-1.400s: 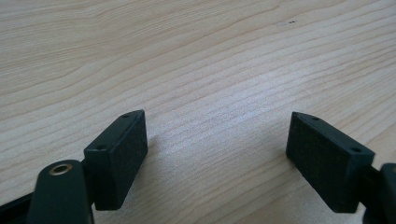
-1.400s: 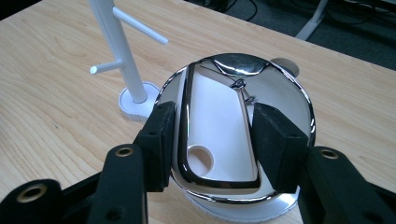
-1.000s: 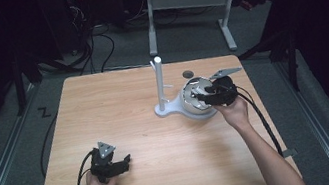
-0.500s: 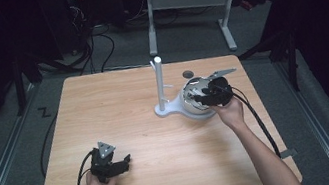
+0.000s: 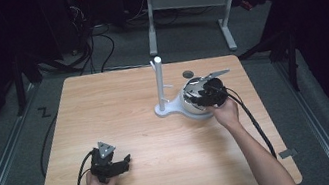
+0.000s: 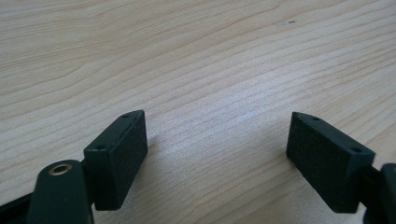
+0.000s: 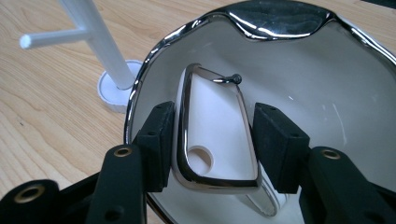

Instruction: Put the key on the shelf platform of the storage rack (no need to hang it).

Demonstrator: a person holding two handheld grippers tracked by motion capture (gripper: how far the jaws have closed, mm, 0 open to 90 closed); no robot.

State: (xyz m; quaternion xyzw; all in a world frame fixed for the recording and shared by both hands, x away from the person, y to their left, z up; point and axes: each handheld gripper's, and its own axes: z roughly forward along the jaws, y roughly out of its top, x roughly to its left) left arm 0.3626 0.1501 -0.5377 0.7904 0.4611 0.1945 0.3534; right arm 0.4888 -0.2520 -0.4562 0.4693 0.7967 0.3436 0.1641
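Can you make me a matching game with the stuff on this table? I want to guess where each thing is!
Things:
1. shiny silver metal ring
2. white plastic stand with a peg
3. left gripper
4. small dark round spot

Places:
A. low over bare wood near the table's front left
B. between the right gripper's jaws, inside the round white bowl with a chrome rim
C. upright just left of the bowl
D. on the wooden table behind the bowl

Pairs: 1-B, 2-C, 3-A, 4-D

Bowl [image 5: 194,102] stands right of centre on the table [image 5: 120,110], stand [image 5: 161,88] just left of it. Ring [image 7: 212,135] lies in the bowl. Left gripper [image 5: 114,168] sits near-left.
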